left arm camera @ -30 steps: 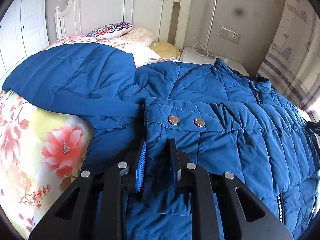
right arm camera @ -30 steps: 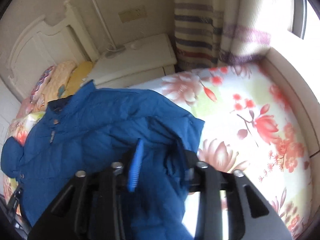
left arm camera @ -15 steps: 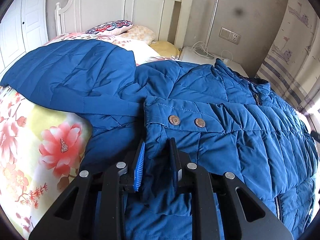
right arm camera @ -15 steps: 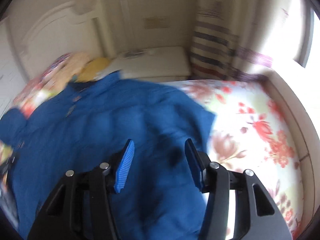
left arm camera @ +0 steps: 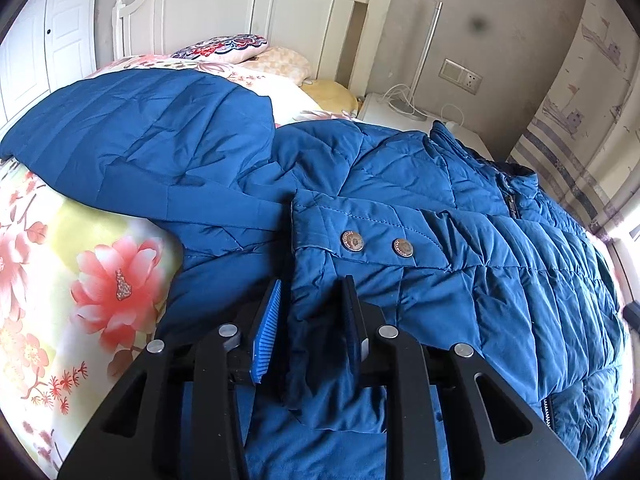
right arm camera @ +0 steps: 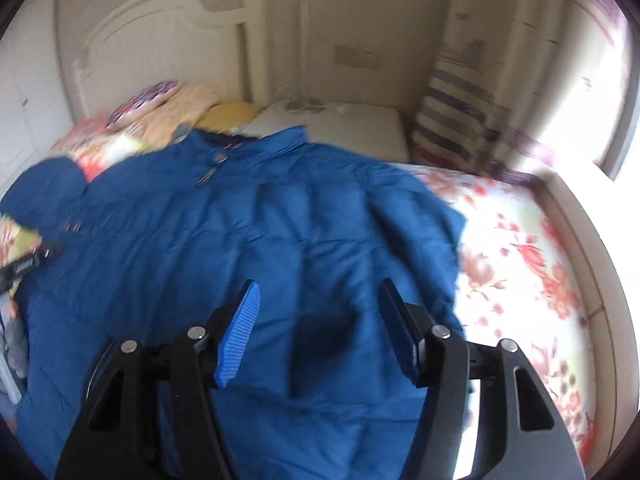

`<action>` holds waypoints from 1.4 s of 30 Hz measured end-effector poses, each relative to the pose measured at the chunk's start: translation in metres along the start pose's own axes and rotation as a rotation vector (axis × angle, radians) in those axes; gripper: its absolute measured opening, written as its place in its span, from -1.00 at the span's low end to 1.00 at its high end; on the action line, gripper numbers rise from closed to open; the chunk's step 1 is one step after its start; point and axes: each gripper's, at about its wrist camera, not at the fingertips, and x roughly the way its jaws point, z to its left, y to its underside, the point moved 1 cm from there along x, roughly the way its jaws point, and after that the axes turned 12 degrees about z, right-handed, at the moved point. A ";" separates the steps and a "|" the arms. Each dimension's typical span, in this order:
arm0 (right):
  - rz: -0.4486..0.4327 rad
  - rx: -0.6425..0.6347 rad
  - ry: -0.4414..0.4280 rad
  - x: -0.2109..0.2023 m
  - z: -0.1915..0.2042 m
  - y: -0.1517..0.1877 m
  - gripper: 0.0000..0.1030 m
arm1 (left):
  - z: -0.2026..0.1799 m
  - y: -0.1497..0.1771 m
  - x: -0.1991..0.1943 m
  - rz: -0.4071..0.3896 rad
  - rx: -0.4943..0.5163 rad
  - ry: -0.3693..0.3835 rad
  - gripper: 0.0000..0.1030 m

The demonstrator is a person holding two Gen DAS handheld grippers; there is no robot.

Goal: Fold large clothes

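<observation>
A large blue quilted jacket [left arm camera: 460,208] lies spread on the bed, with two snap buttons [left arm camera: 352,240] on a flap near me. My left gripper [left arm camera: 312,282] sits low at that flap. Its jaws are opening, a fold of the jacket stands between them, and a dark gap shows beside the left pad [left arm camera: 266,320]. In the right wrist view the jacket [right arm camera: 248,232] fills the middle, its right side laid over itself. My right gripper [right arm camera: 320,286] hovers over that part, its jaws opening wide with nothing between them.
The floral bedsheet [left arm camera: 100,280] shows left of the jacket and also to its right [right arm camera: 520,264]. Pillows [left arm camera: 240,46] lie against the white headboard [left arm camera: 280,0]. A white nightstand [right arm camera: 340,120], a striped curtain [right arm camera: 460,112] and a bright window [right arm camera: 616,80] are at the far right.
My right gripper let go of the jacket's edge, spread its jaws and swung across over the garment. The left gripper stayed put and its jaws parted slightly.
</observation>
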 end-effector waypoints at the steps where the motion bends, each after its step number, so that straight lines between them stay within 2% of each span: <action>1: 0.050 -0.010 0.028 0.014 0.003 0.003 0.26 | 0.001 0.000 0.000 0.001 -0.004 0.005 -0.62; 2: 0.096 -0.006 0.054 0.027 0.005 0.006 0.30 | 0.001 0.000 0.000 0.001 -0.007 0.009 -0.61; 3: 0.108 0.006 0.037 0.037 0.003 0.010 0.32 | 0.002 0.000 0.000 0.001 -0.010 0.013 -0.59; 5: 0.105 0.025 0.028 0.036 0.000 0.010 0.32 | 0.003 0.000 0.000 0.001 -0.015 0.019 -0.59; 6: 0.114 0.029 0.051 0.029 0.001 0.011 0.31 | 0.003 0.000 0.000 0.001 -0.017 0.022 -0.59; 7: 0.100 0.037 0.079 0.018 0.004 0.012 0.31 | 0.003 0.000 0.000 0.002 -0.019 0.023 -0.59; 10: -0.015 0.040 0.069 -0.005 0.017 0.017 0.34 | 0.005 0.001 0.000 0.002 -0.025 0.034 -0.58; 11: -0.026 0.030 0.072 -0.002 0.023 0.016 0.42 | 0.006 0.001 -0.001 0.002 -0.030 0.041 -0.58; 12: -0.013 0.005 0.071 0.007 0.030 0.016 0.51 | 0.010 0.001 -0.002 0.005 -0.043 0.065 -0.58; 13: 0.045 -0.035 0.080 0.023 0.035 0.022 0.53 | 0.014 0.000 -0.003 0.010 -0.060 0.092 -0.58; 15: 0.063 -0.003 0.054 0.026 0.027 0.023 0.57 | 0.035 -0.005 -0.011 0.028 -0.135 0.196 -0.56; 17: 0.066 0.027 0.019 0.028 0.019 0.023 0.59 | 0.062 -0.010 -0.024 0.011 -0.221 0.245 -0.38; 19: 0.068 0.038 -0.002 0.029 0.015 0.022 0.59 | 0.100 -0.018 -0.043 -0.041 -0.320 0.236 -0.33; 20: 0.068 0.036 0.000 0.027 0.016 0.024 0.59 | 0.118 -0.023 -0.050 -0.062 -0.349 0.234 -0.12; 21: 0.069 0.034 0.003 0.027 0.015 0.024 0.60 | 0.143 -0.031 -0.059 -0.085 -0.380 0.224 0.61; 22: 0.069 0.032 0.006 0.026 0.015 0.024 0.60 | 0.158 -0.035 -0.064 -0.110 -0.399 0.222 0.90; 23: 0.069 0.032 0.006 0.025 0.014 0.026 0.60 | 0.180 -0.039 -0.074 -0.163 -0.432 0.212 0.91; 26: 0.069 0.038 -0.003 0.029 0.015 0.021 0.60 | 0.228 -0.053 -0.089 -0.213 -0.491 0.134 0.91; 31: 0.068 0.038 -0.004 0.033 0.013 0.019 0.60 | 0.290 -0.081 -0.079 -0.181 -0.586 0.041 0.91; 35: 0.068 0.039 -0.003 0.031 0.016 0.020 0.60 | 0.311 -0.089 -0.060 -0.164 -0.600 -0.021 0.91; 38: 0.068 0.039 -0.002 0.030 0.016 0.021 0.60 | 0.307 -0.099 -0.050 -0.190 -0.556 -0.056 0.83; 40: 0.068 0.039 -0.003 0.030 0.014 0.021 0.60 | 0.303 -0.103 -0.045 -0.208 -0.540 -0.034 0.35; 42: 0.067 0.040 -0.005 0.029 0.014 0.021 0.60 | 0.303 -0.104 -0.044 -0.215 -0.582 0.005 -0.63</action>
